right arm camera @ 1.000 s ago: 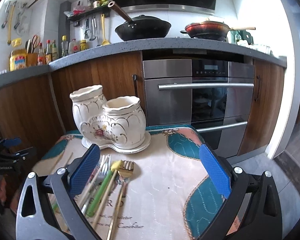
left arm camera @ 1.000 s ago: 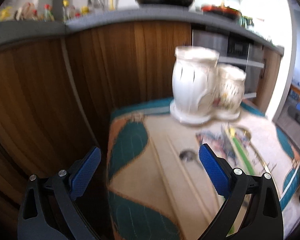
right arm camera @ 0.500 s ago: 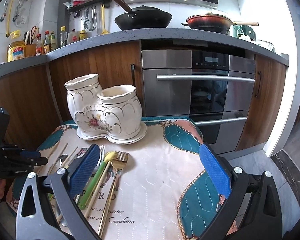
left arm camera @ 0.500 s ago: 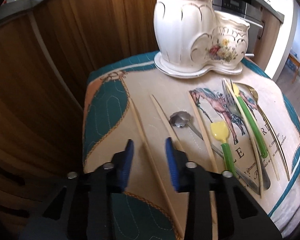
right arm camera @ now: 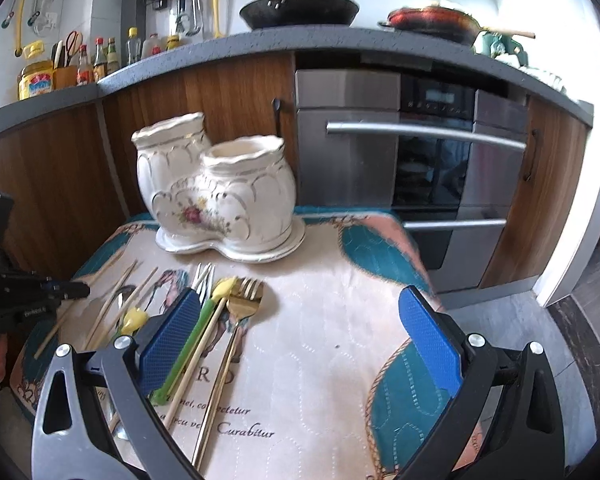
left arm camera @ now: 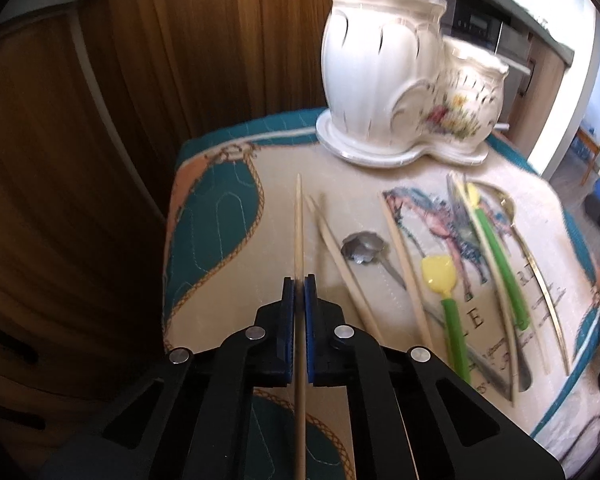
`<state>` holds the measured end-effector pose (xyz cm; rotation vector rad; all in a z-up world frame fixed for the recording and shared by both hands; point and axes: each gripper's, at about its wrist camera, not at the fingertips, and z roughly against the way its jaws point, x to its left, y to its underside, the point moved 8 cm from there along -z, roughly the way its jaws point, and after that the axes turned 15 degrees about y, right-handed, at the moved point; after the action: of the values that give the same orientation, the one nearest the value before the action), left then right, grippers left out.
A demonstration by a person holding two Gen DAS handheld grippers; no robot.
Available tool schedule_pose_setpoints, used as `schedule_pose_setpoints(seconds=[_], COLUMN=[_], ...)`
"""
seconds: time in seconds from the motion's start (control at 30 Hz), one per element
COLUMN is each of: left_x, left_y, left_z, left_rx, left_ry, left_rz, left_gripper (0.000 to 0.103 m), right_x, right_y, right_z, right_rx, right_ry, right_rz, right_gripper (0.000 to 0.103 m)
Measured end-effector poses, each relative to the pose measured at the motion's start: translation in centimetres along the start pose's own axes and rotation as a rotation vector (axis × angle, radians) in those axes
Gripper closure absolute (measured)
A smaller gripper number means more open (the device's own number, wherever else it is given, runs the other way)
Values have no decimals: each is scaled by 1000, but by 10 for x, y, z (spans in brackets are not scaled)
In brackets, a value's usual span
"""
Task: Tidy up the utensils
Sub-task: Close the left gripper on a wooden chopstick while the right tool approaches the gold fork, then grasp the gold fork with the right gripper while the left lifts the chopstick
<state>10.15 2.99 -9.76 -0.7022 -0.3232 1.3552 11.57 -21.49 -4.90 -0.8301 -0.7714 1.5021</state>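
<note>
At twelve o'clock on the surface (right arm camera: 320, 360) stands a white ceramic utensil holder (right arm camera: 216, 196) with two joined pots on one scalloped base. The right wrist view looks partly into the lower pot's mouth and shows only pale inner wall; the taller pot's interior is hidden, so its contents cannot be told.

Left gripper (left arm camera: 299, 292): jaws clamped on a wooden chopstick (left arm camera: 299, 216), which points toward twelve o'clock, its tip short of the holder's base. Whether the stick is raised clear of the cloth cannot be told. Right gripper (right arm camera: 300, 328): jaws wide apart, holding nothing, above the cutlery.

Lying loose on the cloth, in a row toward three o'clock of the held stick: further chopsticks (left arm camera: 340, 256), a steel spoon (left arm camera: 364, 249) with a scalloped bowl, a yellow-headed spoon with green handle (left arm camera: 448, 300), a second green-handled utensil (left arm camera: 496, 256), steel forks (right arm camera: 203, 278) and a gold fork (right arm camera: 246, 296). Handles overlap, and motion blur in the left wrist view makes an exact count unreliable. Lower handle ends are cut off by the gripper bodies.

A quilted cloth in cream and teal, with a printed figure and lettering, covers the surface. Behind it: wooden cabinet fronts (right arm camera: 228, 96), a stainless oven (right arm camera: 412, 152), a grey countertop (right arm camera: 260, 42) carrying a black wok (right arm camera: 300, 10), a red pan (right arm camera: 432, 20) and condiment bottles (right arm camera: 96, 60).
</note>
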Motion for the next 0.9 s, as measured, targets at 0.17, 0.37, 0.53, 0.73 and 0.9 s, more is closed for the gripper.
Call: schedule_pose_setpoints(seconds=[0.17,0.37,0.53,0.73,0.9], left_x=[-9,-27,-33,-37,-38], left_y=[-7,-7,-7,-7,-6], left_z=[26,37,43,46,49], left_rx=[-85,-141,-167,-182,-193], left_ry=[46,116,148,180,190], left_rz=[4,-9,-26,-24,-27], left_gripper=[97,97,97,97,97], right_x=[20,44,53,63,65], right_y=[17,25,34,30,30], right_z=[-17,-30,-45,-63,-66], right_rx=[125,195,271,304,294], right_ry=[-54,-71,-86,-73,-67], right_rz=[73,129,135,149,140], right_gripper=[5,39,71,72,82])
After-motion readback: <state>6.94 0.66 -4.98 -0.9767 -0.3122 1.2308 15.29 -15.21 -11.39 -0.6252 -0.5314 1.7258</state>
